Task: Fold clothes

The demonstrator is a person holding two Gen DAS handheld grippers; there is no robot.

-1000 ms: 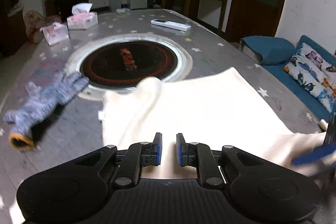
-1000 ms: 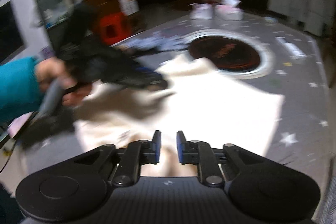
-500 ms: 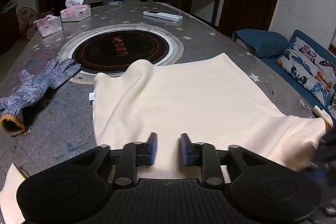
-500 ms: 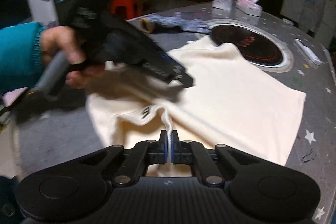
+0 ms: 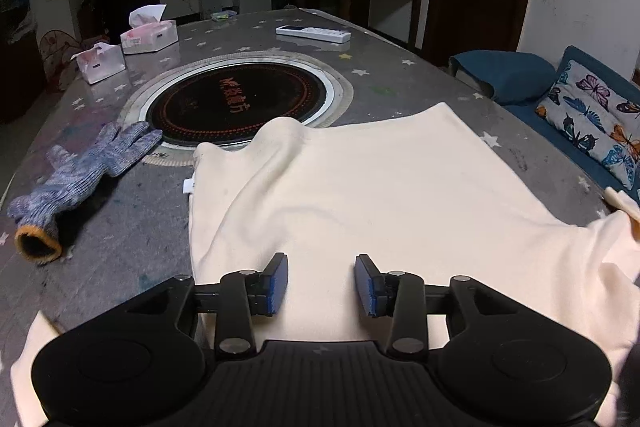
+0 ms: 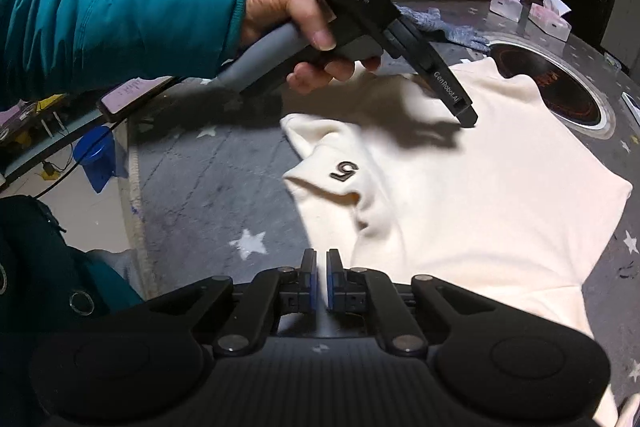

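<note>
A cream garment [image 5: 380, 203] lies spread on the grey star-patterned table [image 5: 100, 227], partly folded, with a black "5" on a sleeve fold [image 6: 343, 171]. My left gripper [image 5: 321, 283] is open and empty, hovering over the garment's near part. In the right wrist view the left gripper [image 6: 466, 117] points down at the cloth, held by a hand in a teal sleeve. My right gripper [image 6: 321, 277] is nearly shut with a narrow gap and nothing between the pads, above bare table next to the garment's edge.
A blue knit glove [image 5: 80, 175] lies at the left. A round black hotplate [image 5: 240, 99] sits in the table's middle. Two tissue boxes [image 5: 148, 33] and a white remote [image 5: 312, 33] lie at the far side. A blue sofa with a butterfly cushion [image 5: 592, 115] stands at the right.
My left gripper has opened wider over the garment. My right gripper has let go of the cloth fold it pinched and drawn back toward the table's edge.
</note>
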